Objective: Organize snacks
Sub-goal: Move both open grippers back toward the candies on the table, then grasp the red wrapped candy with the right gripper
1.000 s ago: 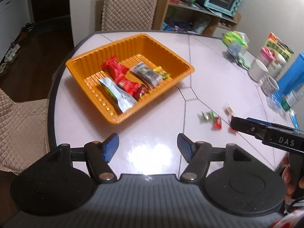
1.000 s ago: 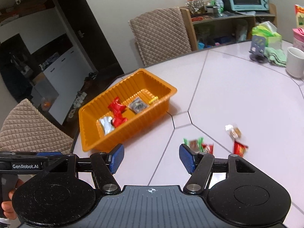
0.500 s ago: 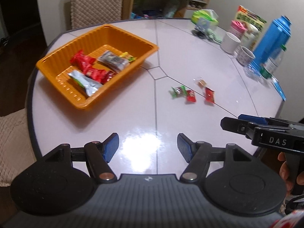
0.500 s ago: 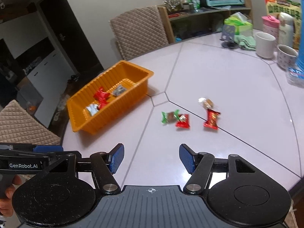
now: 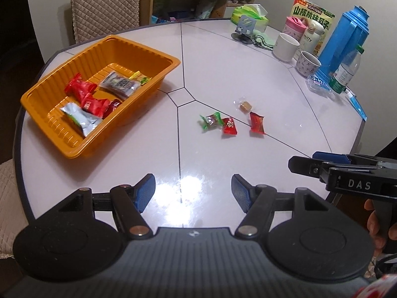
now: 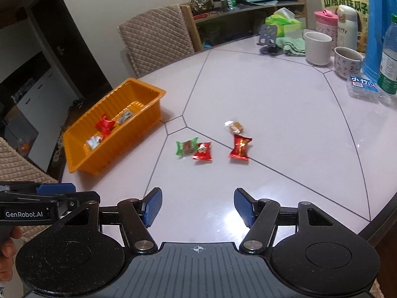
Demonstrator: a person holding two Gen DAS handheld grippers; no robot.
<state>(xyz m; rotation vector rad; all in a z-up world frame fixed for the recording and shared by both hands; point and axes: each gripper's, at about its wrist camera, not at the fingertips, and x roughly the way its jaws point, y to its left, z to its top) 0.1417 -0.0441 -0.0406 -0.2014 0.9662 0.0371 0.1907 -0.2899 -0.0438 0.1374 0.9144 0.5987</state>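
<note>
Tabletop (image 6: 273, 104): both grippers, left gripper (image 5: 193, 193) and right gripper (image 6: 198, 207), spread, empty. Approach green-wrapped candy (image 6: 187, 147) low; avoid touching red candy (image 6: 203, 151); deposit in orange tray (image 6: 82, 159).

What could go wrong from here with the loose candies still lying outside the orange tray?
1. The green-wrapped candy and the small red-wrapped candy touch, so the open right gripper may grab both or knock one aside.
2. The clear-wrapped brown candy lies close to the larger red packet; picking either could push the other.
3. The glossy white table may let the wrappers slide away from closing fingers.
</note>
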